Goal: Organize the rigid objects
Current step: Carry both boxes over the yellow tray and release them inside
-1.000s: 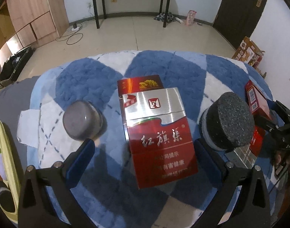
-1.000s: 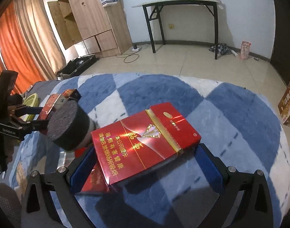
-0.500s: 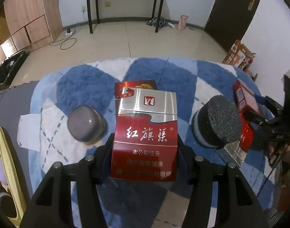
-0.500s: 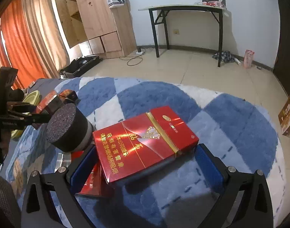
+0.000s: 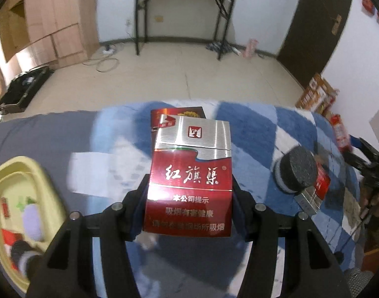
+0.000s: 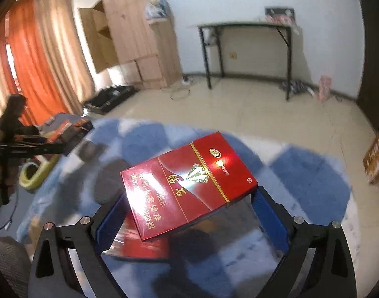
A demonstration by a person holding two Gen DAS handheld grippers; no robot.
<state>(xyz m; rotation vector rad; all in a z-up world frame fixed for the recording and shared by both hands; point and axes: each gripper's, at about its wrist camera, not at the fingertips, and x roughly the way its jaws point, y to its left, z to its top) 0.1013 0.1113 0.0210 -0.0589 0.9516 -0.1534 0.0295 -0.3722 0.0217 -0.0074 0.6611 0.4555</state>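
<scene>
Leftmost, the left gripper is lifted above the blue-and-white rug, its two jaws pressed narrow against the sides of a silver-and-red cigarette pack. That pack stands lengthways between the fingers, silver lid pointing away, red lower half with white characters nearest the camera. Just behind it a darker red box peeks out; whether the two touch cannot be told. A yellow tray sits at the left edge, beside a pale sheet of paper on the rug.

Further right in the left wrist view stands a black foam-topped cylinder, with another silver-and-red pack just behind it.

On the right side, the right gripper hovers low over the rug with its blue pads set wide. A red pack with a gold band lies tilted across the gap; its near corner meets the left pad, while the right pad shows only at its far corner, so a firm grip cannot be confirmed. Only this view shows a second red pack lying blurred beneath it, and orange curtains at the left.
</scene>
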